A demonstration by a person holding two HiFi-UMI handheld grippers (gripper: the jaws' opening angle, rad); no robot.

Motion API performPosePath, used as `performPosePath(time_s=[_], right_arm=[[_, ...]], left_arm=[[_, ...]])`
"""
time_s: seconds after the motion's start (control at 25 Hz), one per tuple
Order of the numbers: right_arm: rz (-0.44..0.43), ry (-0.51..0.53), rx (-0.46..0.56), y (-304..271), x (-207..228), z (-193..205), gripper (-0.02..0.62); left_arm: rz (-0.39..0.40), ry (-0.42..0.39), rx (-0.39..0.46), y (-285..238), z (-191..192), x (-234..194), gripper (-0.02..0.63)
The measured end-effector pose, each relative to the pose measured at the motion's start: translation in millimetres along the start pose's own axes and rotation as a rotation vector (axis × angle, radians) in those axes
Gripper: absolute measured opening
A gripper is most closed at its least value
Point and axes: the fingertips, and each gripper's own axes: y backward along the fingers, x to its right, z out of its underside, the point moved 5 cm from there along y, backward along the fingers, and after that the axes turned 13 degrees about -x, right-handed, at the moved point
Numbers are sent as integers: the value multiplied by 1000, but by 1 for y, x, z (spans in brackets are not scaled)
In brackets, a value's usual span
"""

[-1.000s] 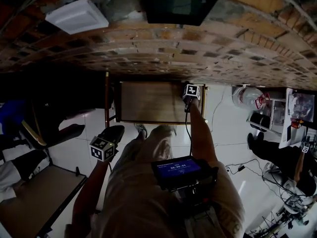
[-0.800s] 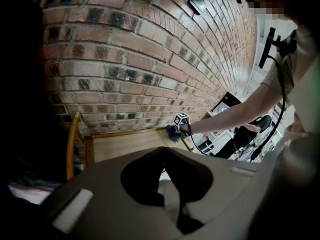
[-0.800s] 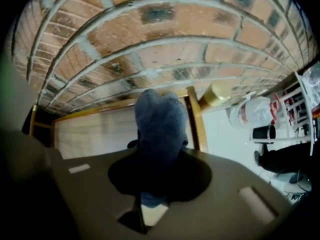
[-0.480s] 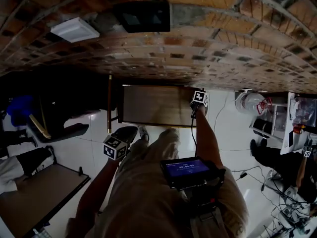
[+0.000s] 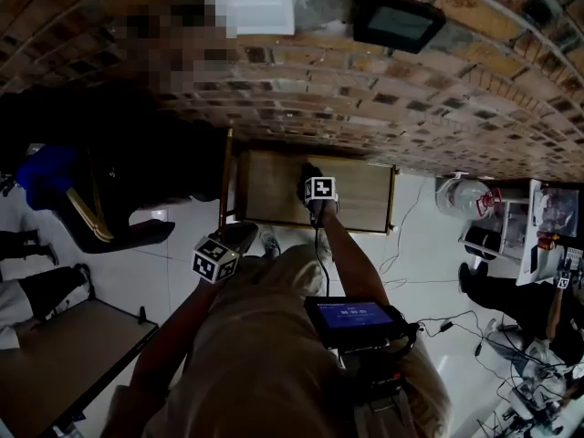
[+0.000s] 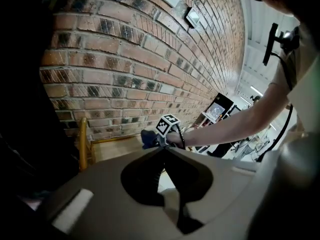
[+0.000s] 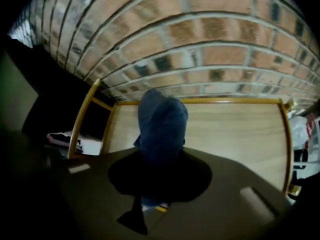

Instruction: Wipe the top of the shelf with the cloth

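The fingers (image 7: 192,178) of your right gripper (image 7: 161,164) are clamped on the blue cloth (image 7: 162,119), which bunches up between them and sticks out ahead of the tips. The cloth rests on the wooden top of the shelf (image 7: 235,129), around the middle of its length and a little to the left as that gripper's camera sees it. Bare pale wood lies to the cloth's right, running out to the yellow rail (image 7: 283,134) at the right end. Another yellow rail edges the far side of the top, just in front of the brick wall (image 5: 365,99) that the shelf stands against.

From the head view, your right arm reaches forward over the near edge of the shelf, with the marker cube sitting above the wood.

The fingers of your left gripper (image 5: 239,237) are closed together with nothing between them. This gripper is off the shelf, hanging near its near-left corner over the white floor (image 5: 420,245) and beside your leg, well apart from the cloth. Its camera looks across towards the right gripper and the cloth on the shelf top.

A small lit screen (image 5: 349,316) sits at your chest, on the near side of both grippers.
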Motion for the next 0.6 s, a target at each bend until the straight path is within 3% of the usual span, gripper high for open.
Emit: performPosePath(time_s=[0.12, 0.28, 0.44, 0.6], right_arm=[[-67, 77, -30, -25, -79, -1, 83], [-109, 164, -88, -61, -153, 1, 83], [-118, 184, -133, -105, -193, -5, 83], [-102, 147, -156, -138, -206, -21, 83]], left_arm=[[-2, -19, -8, 12, 18, -16, 2], [1, 16, 5, 26, 40, -34, 2], [-23, 51, 26, 48, 50, -48, 2], [-21, 89, 35, 60, 76, -55, 2]])
